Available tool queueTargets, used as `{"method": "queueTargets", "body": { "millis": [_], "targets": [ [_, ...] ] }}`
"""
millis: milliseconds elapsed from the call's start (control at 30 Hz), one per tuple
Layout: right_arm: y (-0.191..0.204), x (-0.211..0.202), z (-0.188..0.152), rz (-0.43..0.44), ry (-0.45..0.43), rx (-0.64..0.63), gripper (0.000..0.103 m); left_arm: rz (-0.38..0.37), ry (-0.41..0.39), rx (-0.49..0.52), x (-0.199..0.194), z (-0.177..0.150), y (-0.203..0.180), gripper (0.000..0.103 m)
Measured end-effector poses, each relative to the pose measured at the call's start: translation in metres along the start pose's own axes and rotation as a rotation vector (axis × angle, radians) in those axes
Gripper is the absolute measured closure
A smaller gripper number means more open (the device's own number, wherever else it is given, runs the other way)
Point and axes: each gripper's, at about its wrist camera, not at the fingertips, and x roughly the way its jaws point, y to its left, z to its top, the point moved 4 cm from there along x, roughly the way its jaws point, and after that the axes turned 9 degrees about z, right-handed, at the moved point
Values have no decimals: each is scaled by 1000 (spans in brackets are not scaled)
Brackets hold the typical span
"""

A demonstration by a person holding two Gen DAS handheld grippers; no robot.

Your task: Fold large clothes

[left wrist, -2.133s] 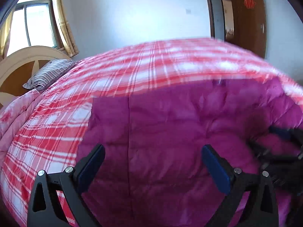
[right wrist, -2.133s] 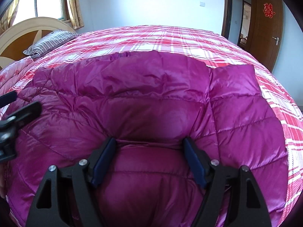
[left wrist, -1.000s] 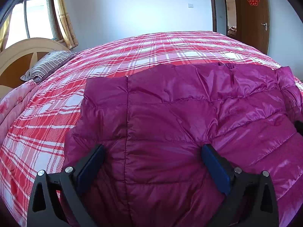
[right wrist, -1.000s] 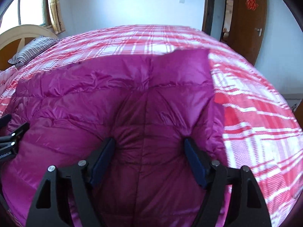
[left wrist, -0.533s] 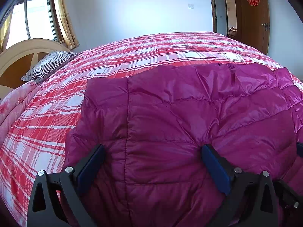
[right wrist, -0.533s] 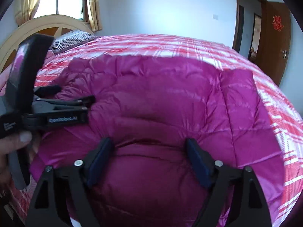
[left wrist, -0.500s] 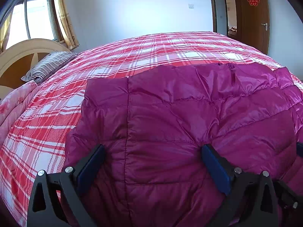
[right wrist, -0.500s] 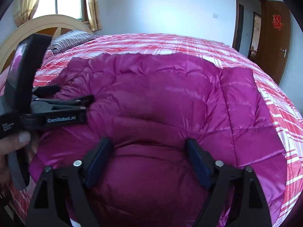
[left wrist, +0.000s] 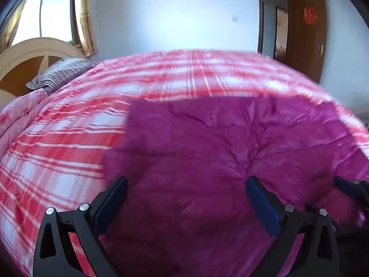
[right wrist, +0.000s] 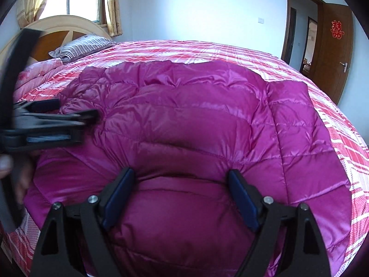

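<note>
Both grippers' fingers (left wrist: 110, 198) (right wrist: 242, 198) gape wide over the magenta jacket (right wrist: 196, 120).

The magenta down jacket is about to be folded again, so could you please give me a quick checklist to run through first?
1. Down jacket lies on the plaid bedspread: ok.
2. Left gripper open: ok.
3. Right gripper open: ok.
4. Fabric pinched by either gripper: not ok, jaws only straddle it.
5. Jacket lying smooth: not ok, puffy and creased.
6. Left wrist view sharp: not ok, blurred.
</note>
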Motion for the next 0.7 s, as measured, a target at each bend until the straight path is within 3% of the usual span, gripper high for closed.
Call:
{"method": "queueTargets", "body": {
  "millis": [133, 300, 700],
  "targets": [
    [0, -1, -1, -1, -8, -1, 18, 8, -34, -60, -25, -10, 49, 1],
    [1, -1, -1, -3, -8, -3, 18, -44, 68, -172, -10, -36, 84, 1],
    [1, 0, -1, 0, -10, -3, 17, -234, 112, -313, 11, -51, 76, 4]
  ]
}}
